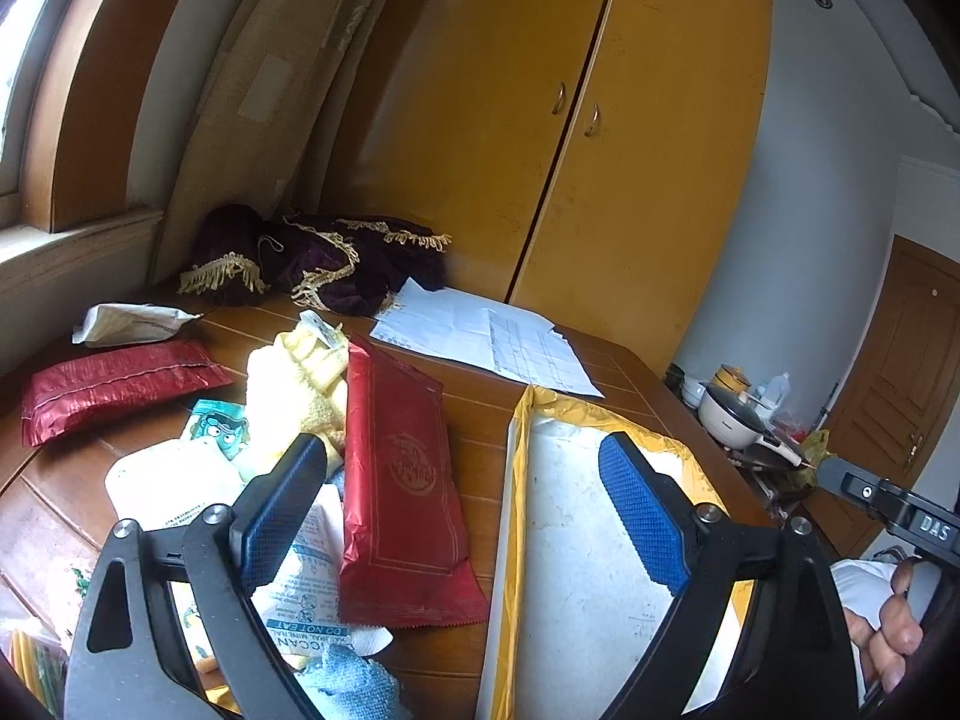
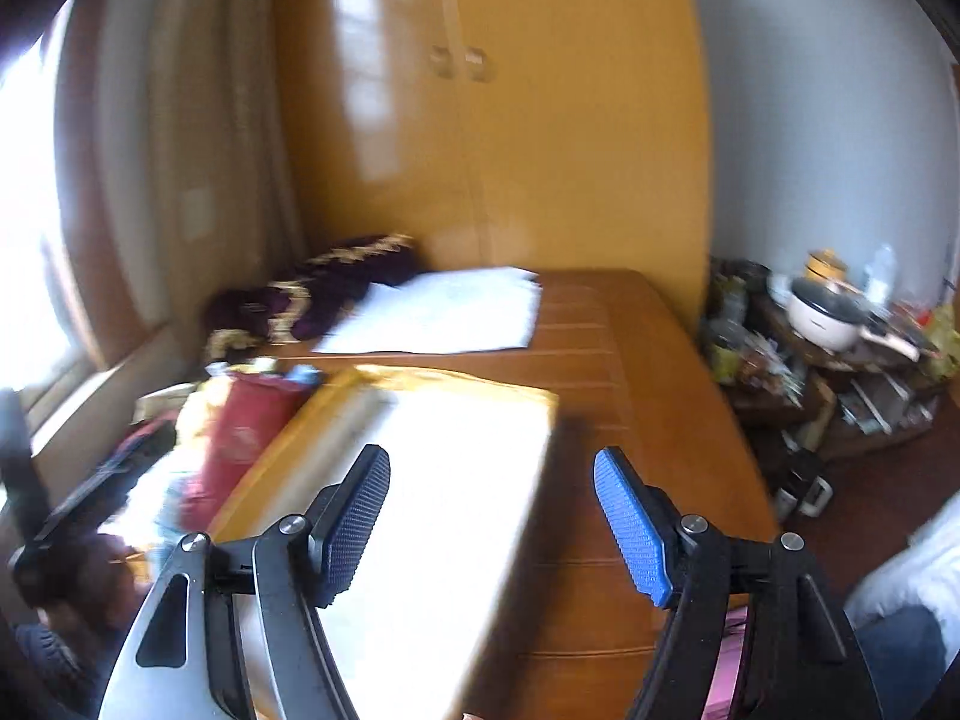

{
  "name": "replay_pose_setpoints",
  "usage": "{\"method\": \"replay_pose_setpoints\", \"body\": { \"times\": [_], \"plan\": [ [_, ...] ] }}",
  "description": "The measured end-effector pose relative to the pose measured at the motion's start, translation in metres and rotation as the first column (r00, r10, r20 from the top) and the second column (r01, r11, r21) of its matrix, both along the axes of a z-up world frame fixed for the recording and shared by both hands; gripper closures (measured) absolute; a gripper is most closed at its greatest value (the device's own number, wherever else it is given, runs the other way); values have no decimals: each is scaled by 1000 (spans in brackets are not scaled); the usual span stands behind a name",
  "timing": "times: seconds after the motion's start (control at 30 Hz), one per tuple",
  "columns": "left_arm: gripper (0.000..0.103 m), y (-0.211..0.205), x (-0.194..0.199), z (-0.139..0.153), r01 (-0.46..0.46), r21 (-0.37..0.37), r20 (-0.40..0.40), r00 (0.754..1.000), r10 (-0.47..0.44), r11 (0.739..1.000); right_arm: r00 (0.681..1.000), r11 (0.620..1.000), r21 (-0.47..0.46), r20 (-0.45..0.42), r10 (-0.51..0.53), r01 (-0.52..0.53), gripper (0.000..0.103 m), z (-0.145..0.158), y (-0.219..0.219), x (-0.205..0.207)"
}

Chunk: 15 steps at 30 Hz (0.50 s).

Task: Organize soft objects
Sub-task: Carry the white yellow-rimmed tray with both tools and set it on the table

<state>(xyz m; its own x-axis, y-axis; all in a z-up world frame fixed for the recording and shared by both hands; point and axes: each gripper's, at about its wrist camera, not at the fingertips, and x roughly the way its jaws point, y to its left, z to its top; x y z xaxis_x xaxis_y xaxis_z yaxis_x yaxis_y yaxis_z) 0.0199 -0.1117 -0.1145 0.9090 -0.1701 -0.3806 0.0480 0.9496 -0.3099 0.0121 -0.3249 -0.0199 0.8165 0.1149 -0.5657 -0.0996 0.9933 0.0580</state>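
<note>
Both jaws spread wide, nothing held: left hand-held gripper [image 1: 462, 504] is poised over red packet [image 1: 402, 480]; right hand-held gripper [image 2: 492, 516] over white box [image 2: 444, 510] on table [image 2: 630, 420].

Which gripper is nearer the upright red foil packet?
Left. The left gripper hangs open right over the red foil packet; the right gripper is open above the box beside it.

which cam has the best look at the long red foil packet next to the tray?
Left wrist view: the long red foil packet is sharp and almost fully visible, embossed seal included, lying beside the yellow-rimmed tray. The right wrist view is motion-blurred; the packet is only a red smear left of the tray.
</note>
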Motion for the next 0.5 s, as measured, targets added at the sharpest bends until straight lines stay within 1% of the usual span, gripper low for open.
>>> {"method": "replay_pose_setpoints", "body": {
  "times": [0.03, 0.1, 0.2, 0.23, 0.27, 0.33, 0.37, 0.4, 0.5],
  "plan": [
    [10, 0, 0, 0, -7, 5, 2, 1000, 7, 1000, 999, 999, 13, -1, 36, -36, 30, 0, 14, 4],
    [10, -1, 2, -1, 3, 5, -18, 1000, -3, 1000, 994, 993, 35, 5, 110, -110, 30, -5, 42, 11],
    [10, -1, 4, -4, 17, -3, -39, 999, -17, 1000, 990, 989, 46, -17, 141, -140, 31, -21, 73, 28],
    [12, -1, 6, -4, -1, -1, -51, 999, 1, 1000, 990, 988, 62, -17, 143, -141, 31, -25, 74, 32],
    [12, 3, 8, -7, -18, -7, -64, 998, 18, 1000, 991, 989, 73, -29, 128, -125, 31, -29, 71, 36],
    [12, 9, 15, -11, 19, -67, -111, 994, -26, 998, 996, 992, 111, -51, 73, -67, 31, -33, 50, 45],
    [12, 10, 18, -14, 43, -111, -137, 989, -58, 993, 997, 991, 124, -52, 53, -46, 31, -35, 45, 51],
    [12, 11, 21, -17, 51, -135, -158, 985, -72, 989, 998, 990, 140, -48, 35, -28, 31, -35, 36, 52],
    [12, 9, 21, -20, 47, -143, -179, 981, -72, 989, 997, 981, 190, -68, -36, 48, 31, -41, 11, 59]
  ]
}}
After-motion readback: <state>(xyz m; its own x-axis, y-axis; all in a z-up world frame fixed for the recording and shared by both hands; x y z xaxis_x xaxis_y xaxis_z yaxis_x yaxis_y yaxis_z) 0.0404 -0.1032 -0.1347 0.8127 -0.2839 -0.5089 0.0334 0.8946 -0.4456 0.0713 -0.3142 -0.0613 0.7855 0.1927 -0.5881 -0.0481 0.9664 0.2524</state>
